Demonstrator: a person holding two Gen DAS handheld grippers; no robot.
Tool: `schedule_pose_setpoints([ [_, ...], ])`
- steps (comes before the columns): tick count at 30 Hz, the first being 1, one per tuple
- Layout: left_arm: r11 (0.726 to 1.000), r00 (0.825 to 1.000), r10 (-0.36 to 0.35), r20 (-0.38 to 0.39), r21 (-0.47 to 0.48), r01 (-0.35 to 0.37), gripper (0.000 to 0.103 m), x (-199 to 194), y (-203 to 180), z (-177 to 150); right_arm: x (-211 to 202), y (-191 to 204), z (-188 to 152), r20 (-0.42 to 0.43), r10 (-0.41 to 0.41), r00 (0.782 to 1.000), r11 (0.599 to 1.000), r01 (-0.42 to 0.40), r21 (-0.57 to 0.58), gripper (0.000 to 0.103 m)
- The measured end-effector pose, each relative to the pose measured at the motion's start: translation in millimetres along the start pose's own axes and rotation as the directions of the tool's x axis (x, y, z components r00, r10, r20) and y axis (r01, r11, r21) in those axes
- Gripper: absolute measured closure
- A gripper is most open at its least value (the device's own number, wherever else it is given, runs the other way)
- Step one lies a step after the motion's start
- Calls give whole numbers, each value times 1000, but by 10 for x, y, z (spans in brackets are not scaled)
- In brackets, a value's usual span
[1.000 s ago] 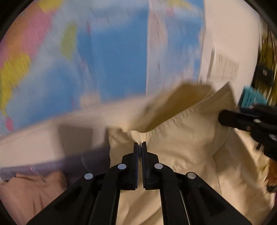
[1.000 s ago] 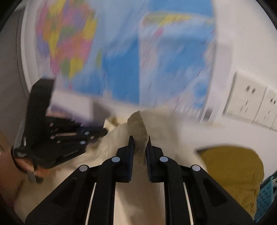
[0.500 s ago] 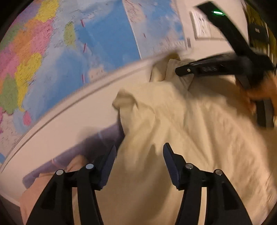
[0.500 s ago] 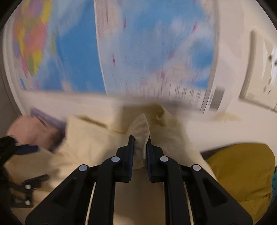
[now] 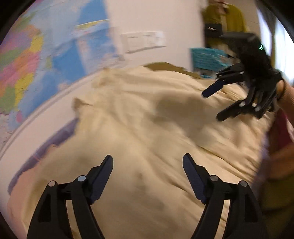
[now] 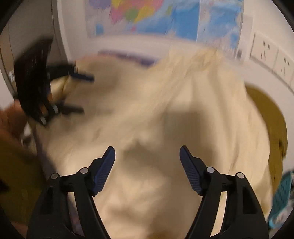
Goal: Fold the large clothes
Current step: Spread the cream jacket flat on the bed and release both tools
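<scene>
Nearest the left wrist camera, the left gripper (image 5: 147,161) has its fingers spread wide and holds nothing; the cream garment (image 5: 147,128) lies loose beneath and beyond it. The right gripper (image 6: 147,154) is likewise wide apart and empty over the same cloth, whose surface is rumpled into soft ridges, not lying flat. Both views are blurred, so fine detail such as seams or buttons cannot be made out.

With neither gripper holding the cloth, the main risk is that the next pinch lands on a ridge in the middle of the garment instead of on an edge or corner; that would lift a bunch of layers and spoil the fold. A grab made at speed could also drag the cloth sideways.

Further out, the garment's far edge sits near the wall, where a purple cloth (image 5: 55,134) lies under its left side and a mustard cloth (image 6: 272,125) under its right. A low pinch near either border could catch the neighbouring fabric too. On the far wall hang a coloured map (image 6: 165,16) and wall sockets (image 6: 270,53), and a teal basket (image 5: 205,58) stands at the far right, clear of the garment.
</scene>
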State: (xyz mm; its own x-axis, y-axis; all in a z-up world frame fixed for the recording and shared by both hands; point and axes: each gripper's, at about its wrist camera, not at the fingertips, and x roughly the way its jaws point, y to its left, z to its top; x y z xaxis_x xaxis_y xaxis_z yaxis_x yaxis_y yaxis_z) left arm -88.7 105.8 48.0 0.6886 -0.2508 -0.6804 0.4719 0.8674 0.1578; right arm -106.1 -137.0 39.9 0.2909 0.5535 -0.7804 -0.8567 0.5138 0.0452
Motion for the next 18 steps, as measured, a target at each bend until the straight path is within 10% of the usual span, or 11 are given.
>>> schedule_pose_setpoints([
  [9, 974, 985, -161, -55, 150, 167, 27, -68, -860, -339, -261, 689, -830, -30, -5, 1000, 998, 3, -57, 31],
  [11, 972, 984, -163, -74, 156, 173, 27, -15, -896, -387, -102, 900, -925, -55, -112, 992, 980, 102, -171, 32],
  [13, 971, 983, -158, -89, 164, 171, 27, 29, -946, -435, 87, 969, -960, -59, -221, 973, 948, 200, -248, 45],
  [16, 975, 984, -128, -126, 165, 148, 27, 144, -981, -441, -80, 705, -824, 9, -79, 997, 995, 79, -57, 80],
  [18, 976, 983, -118, -139, 165, 140, 27, 188, -1017, -425, -232, 533, -721, 81, -54, 995, 998, 52, 27, 81],
])
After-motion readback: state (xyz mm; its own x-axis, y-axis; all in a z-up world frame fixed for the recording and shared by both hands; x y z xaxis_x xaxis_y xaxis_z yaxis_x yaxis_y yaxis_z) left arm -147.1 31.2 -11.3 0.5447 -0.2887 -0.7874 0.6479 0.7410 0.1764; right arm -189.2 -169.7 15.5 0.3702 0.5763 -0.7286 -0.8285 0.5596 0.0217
